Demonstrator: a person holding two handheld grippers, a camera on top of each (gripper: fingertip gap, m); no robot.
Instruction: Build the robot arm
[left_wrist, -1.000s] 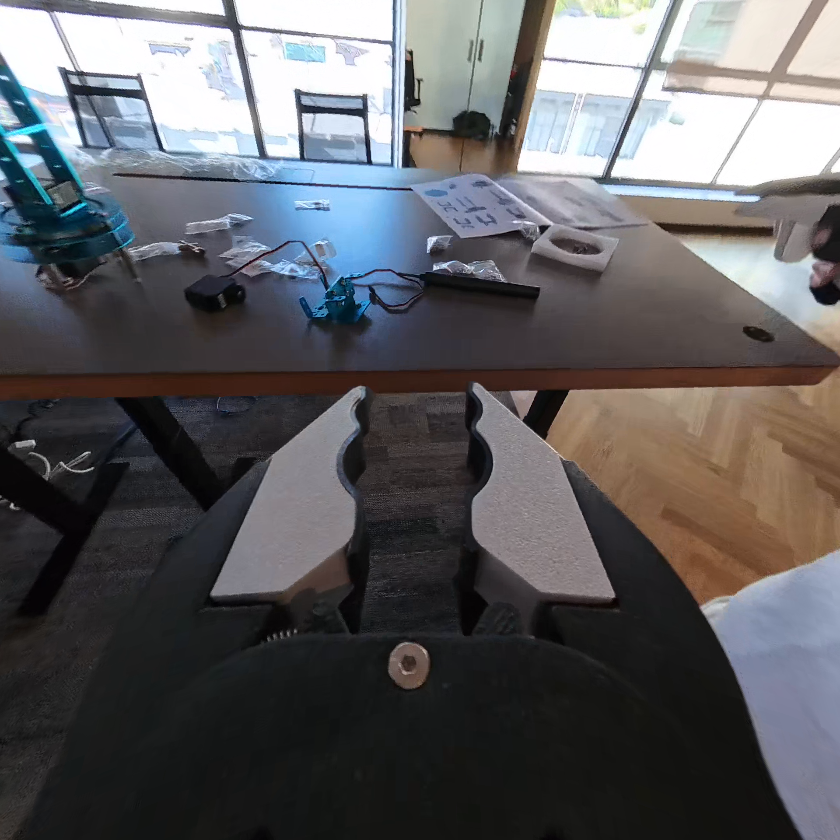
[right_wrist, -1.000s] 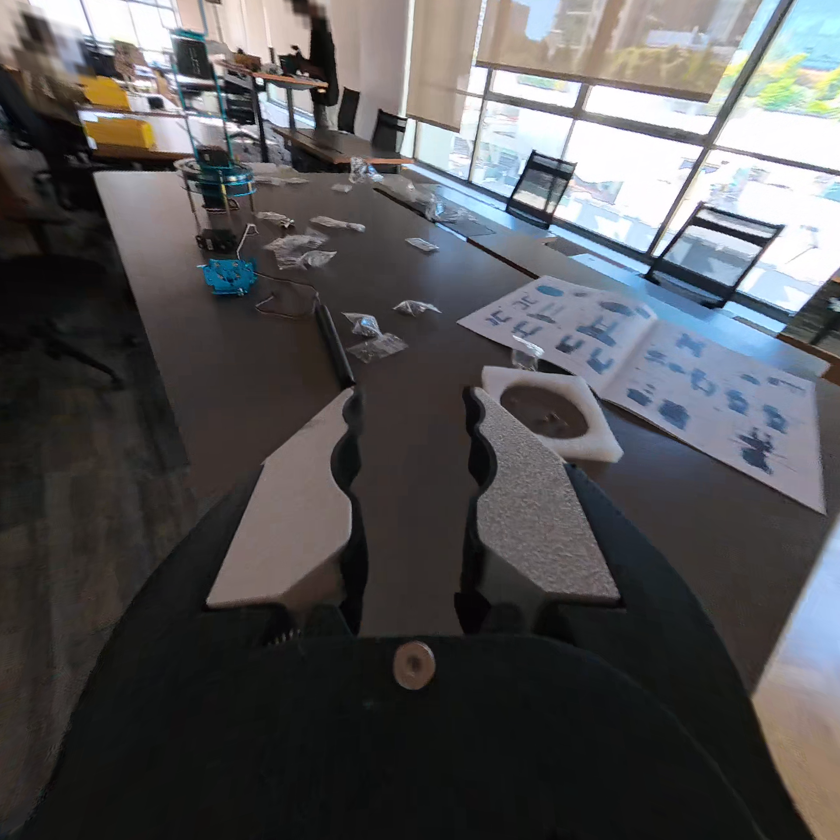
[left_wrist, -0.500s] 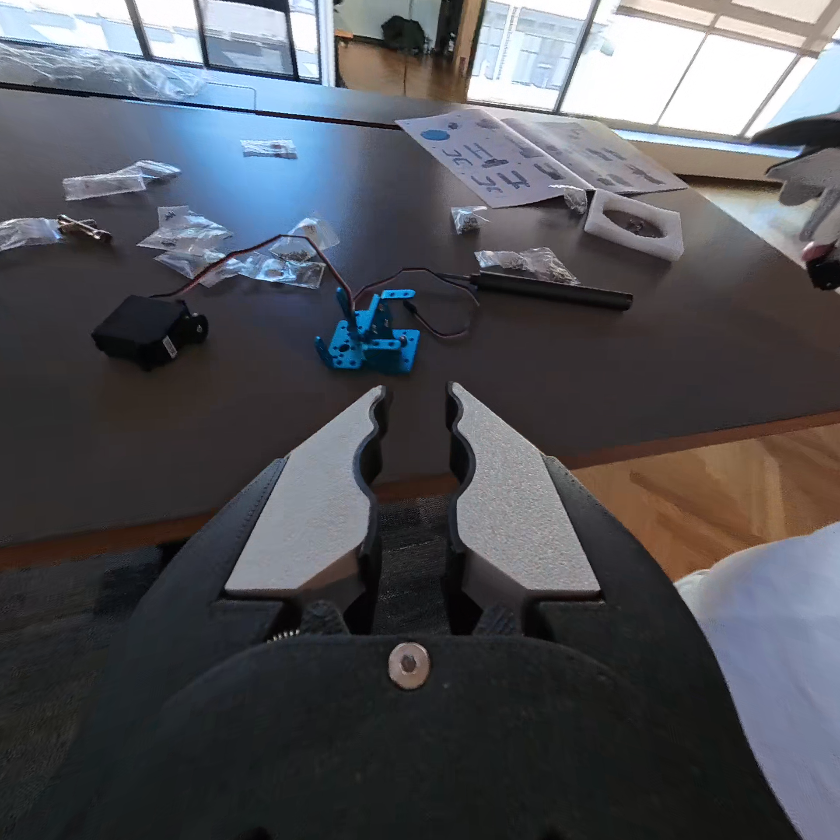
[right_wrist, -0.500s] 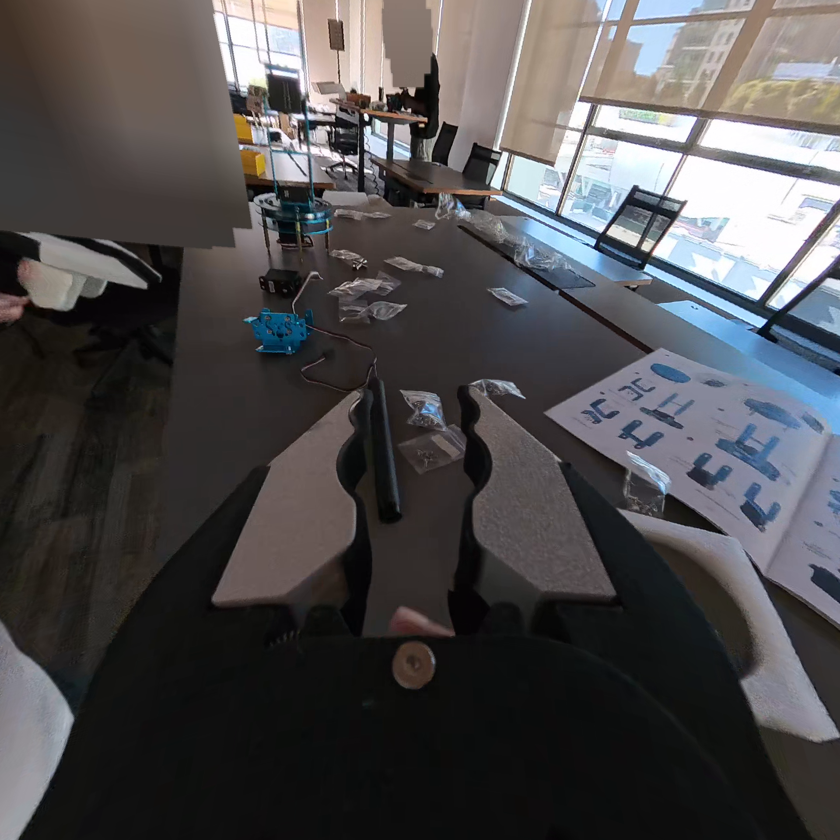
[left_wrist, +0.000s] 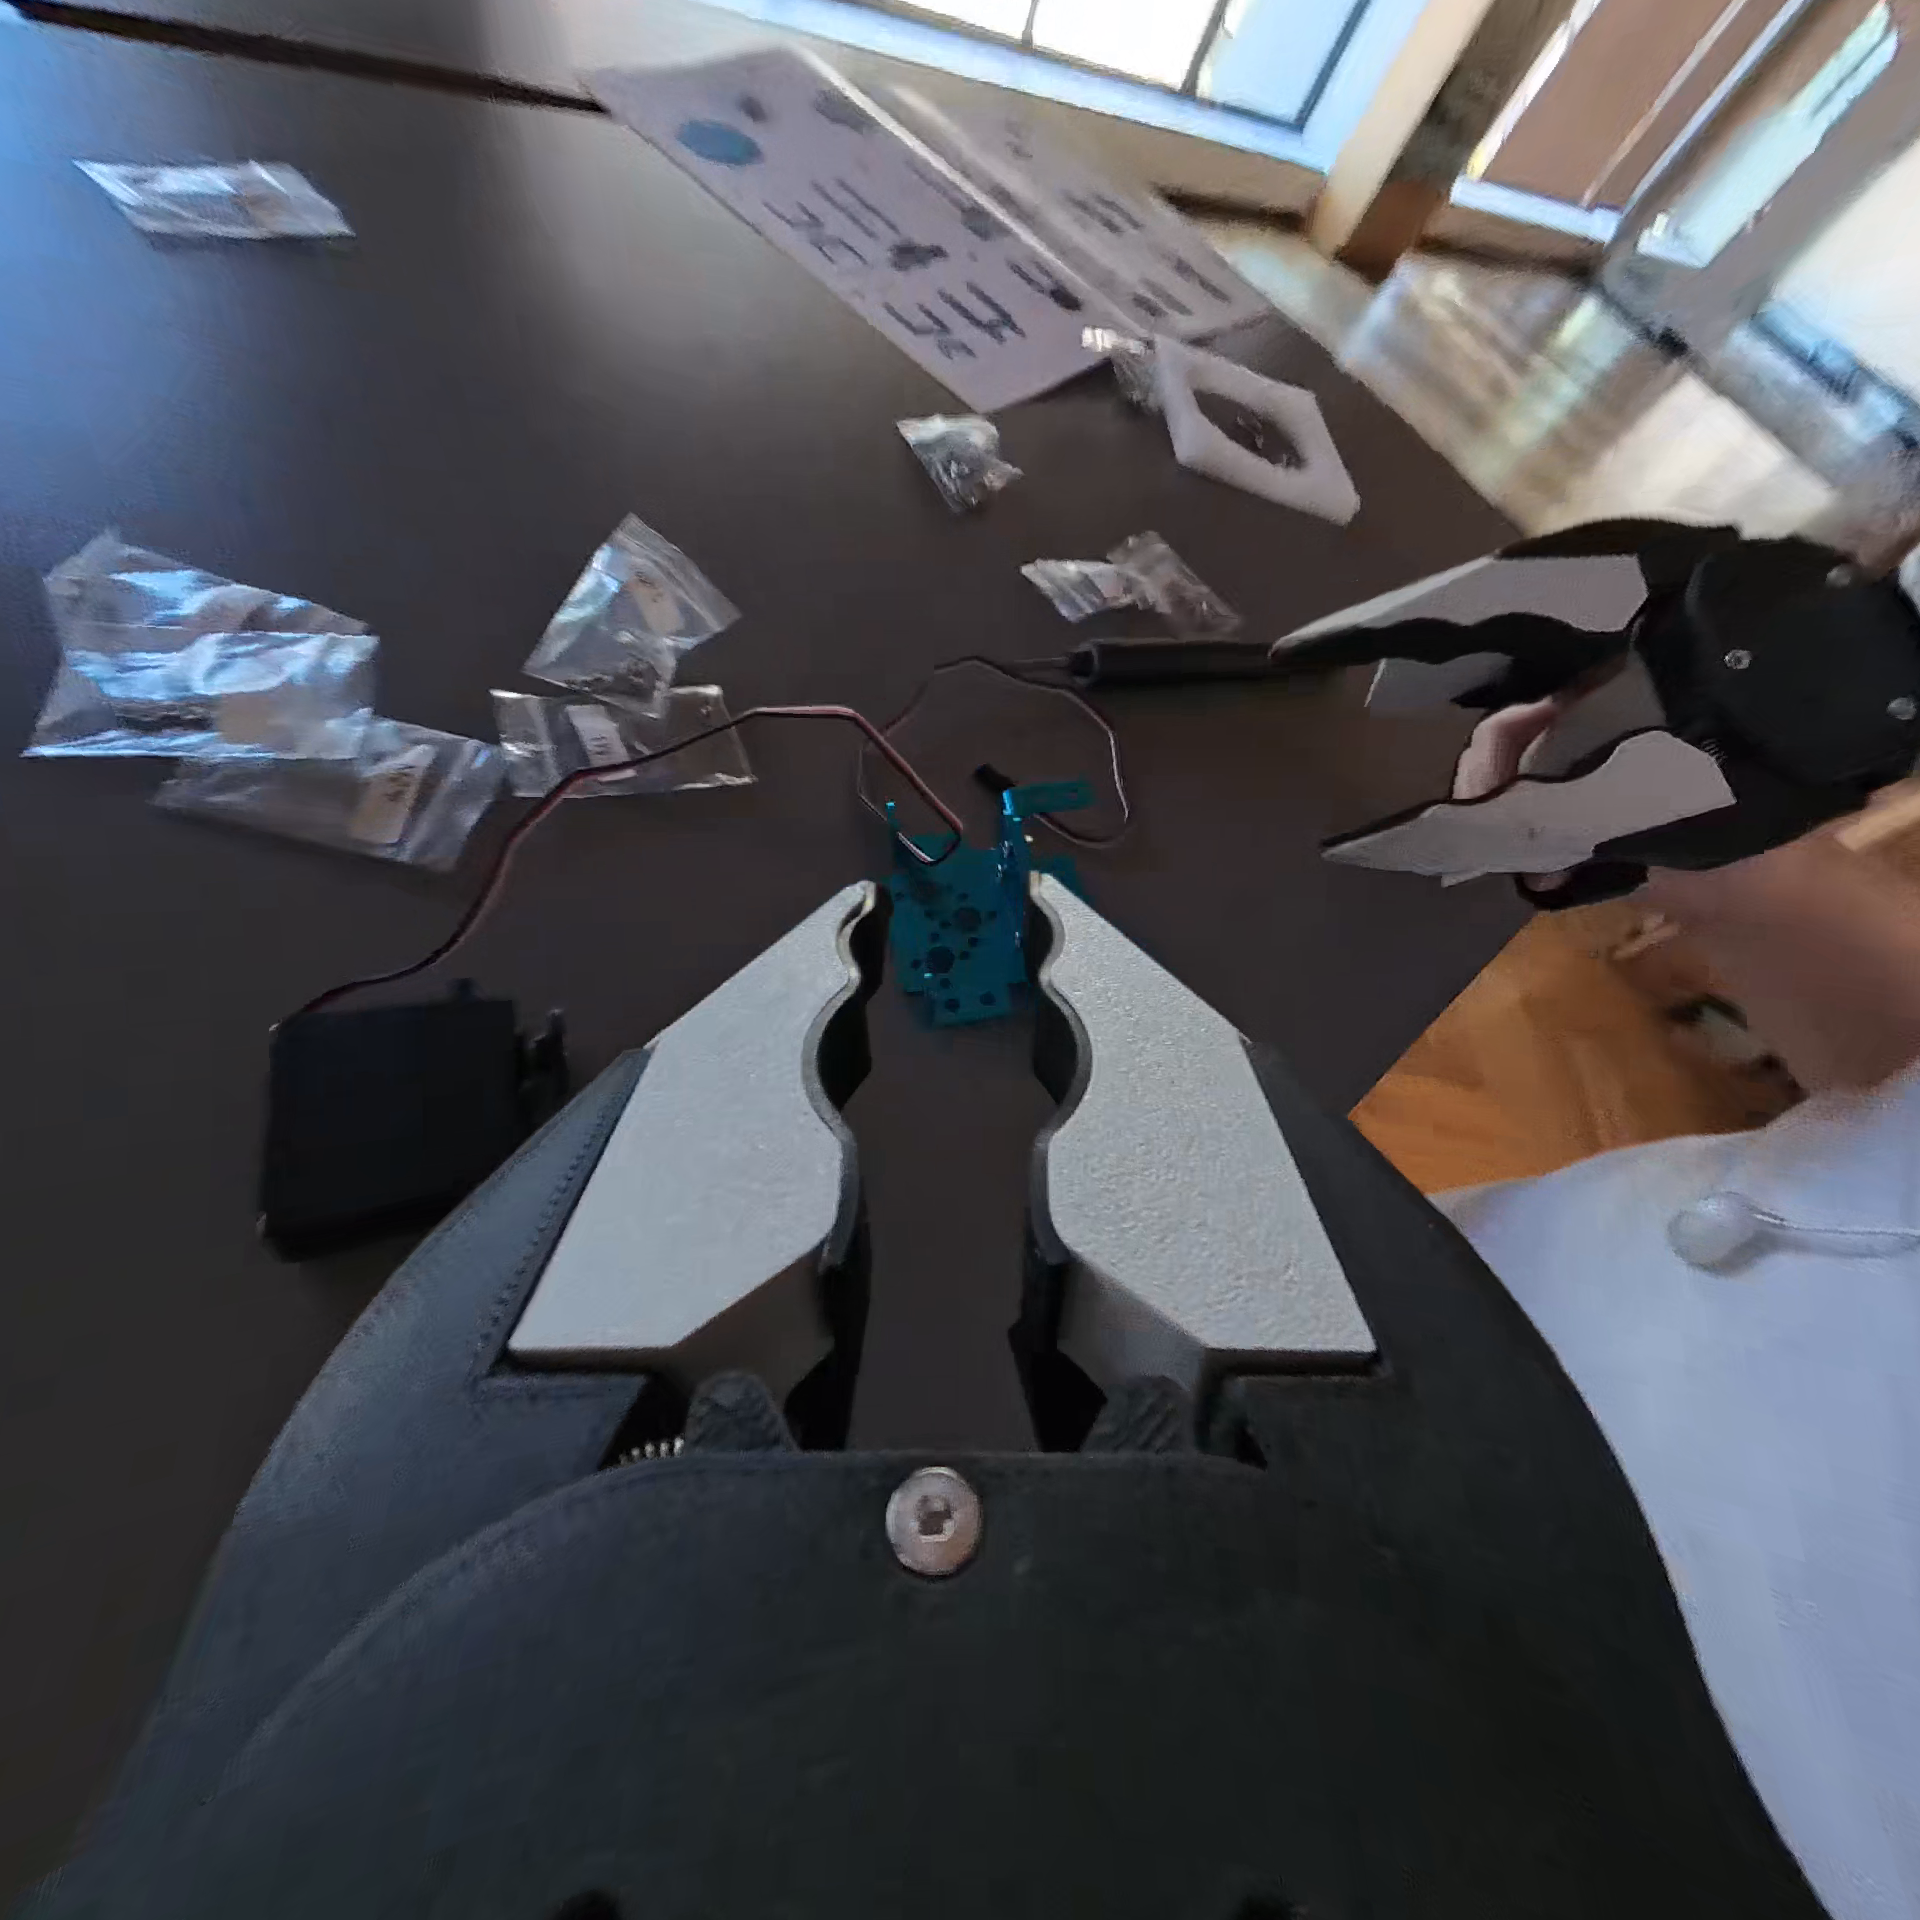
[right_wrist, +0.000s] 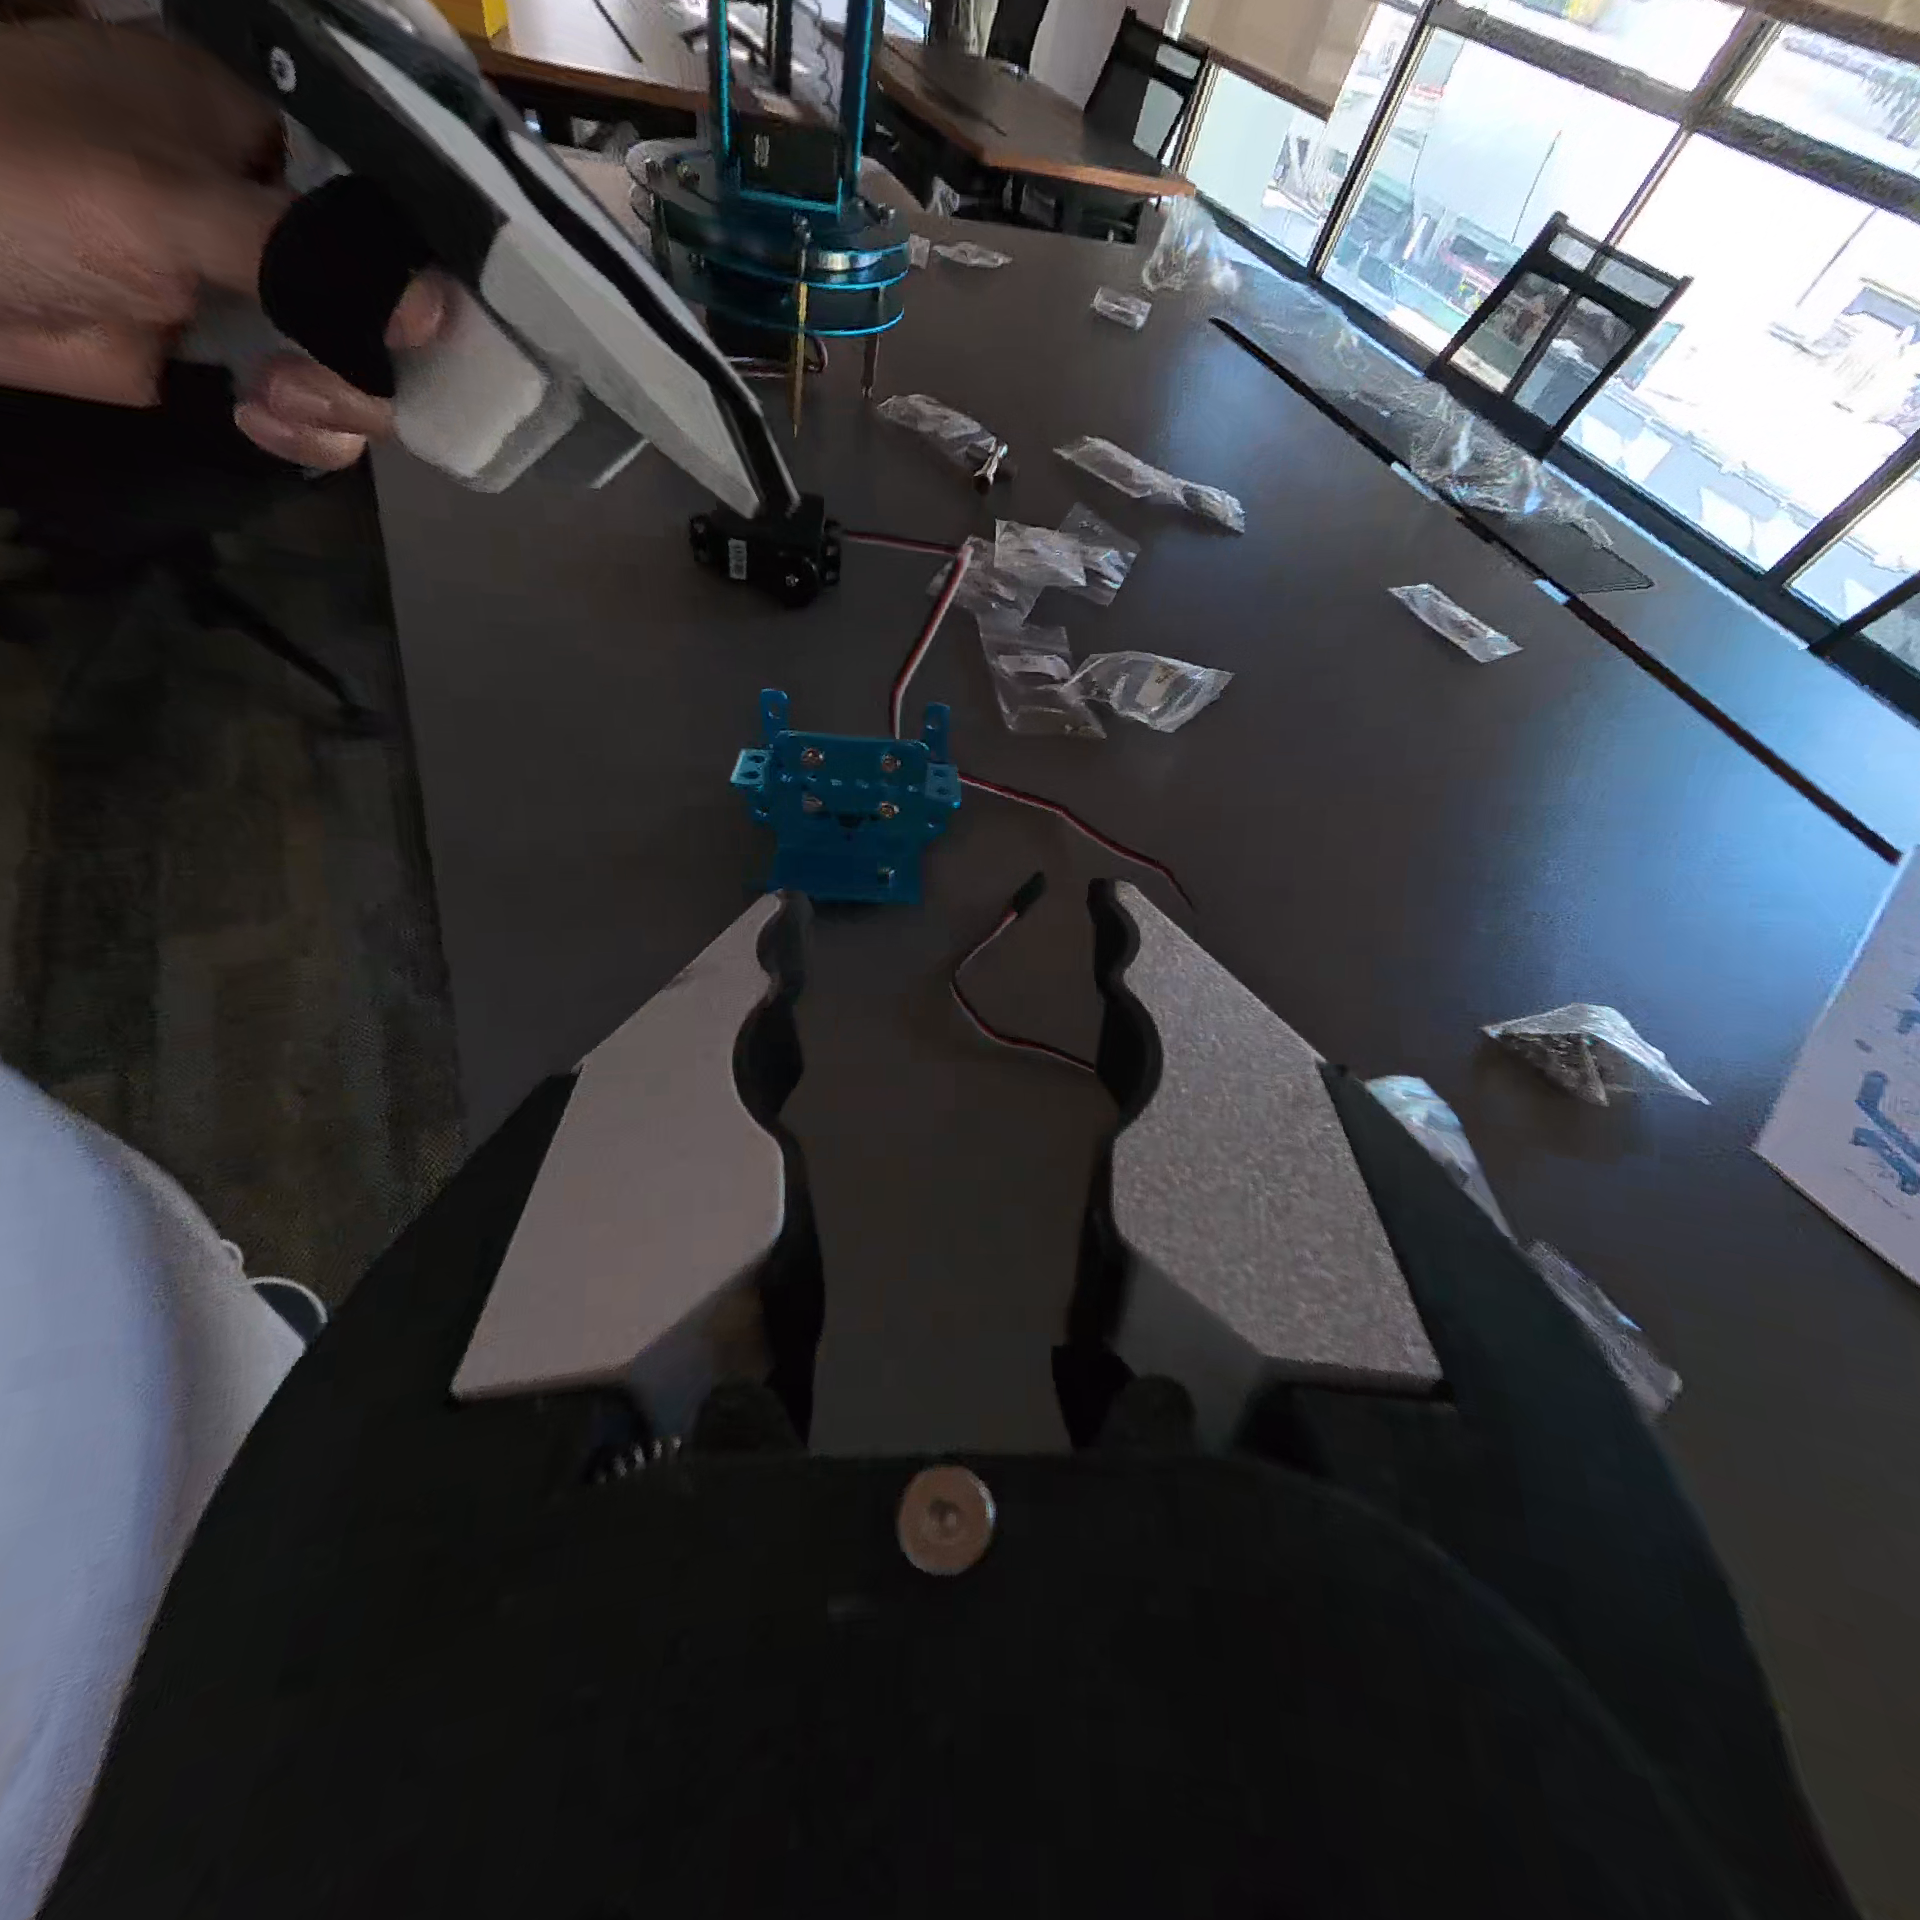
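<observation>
Two pairs of tongs hung over a dark counter (left_wrist: 416, 395) strewn with kit parts.

The left tongs (left_wrist: 948, 902) were spread, their tips on either side of a small blue metal bracket (left_wrist: 951, 961) standing on the counter; whether they touched it could not be told. A black servo (left_wrist: 390, 1117) lay just to their left, its red and black wire (left_wrist: 665, 753) looping past the bracket. The right tongs (right_wrist: 943, 891) were spread too, holding nothing, with the blue bracket (right_wrist: 844, 821) just ahead of their left tip and a loose wire end (right_wrist: 1023, 894) between the tips. Clear plastic bags (left_wrist: 629, 618) of small parts, a white foam block (left_wrist: 1257, 442) and a printed sheet (left_wrist: 914, 239) lay farther off.
</observation>
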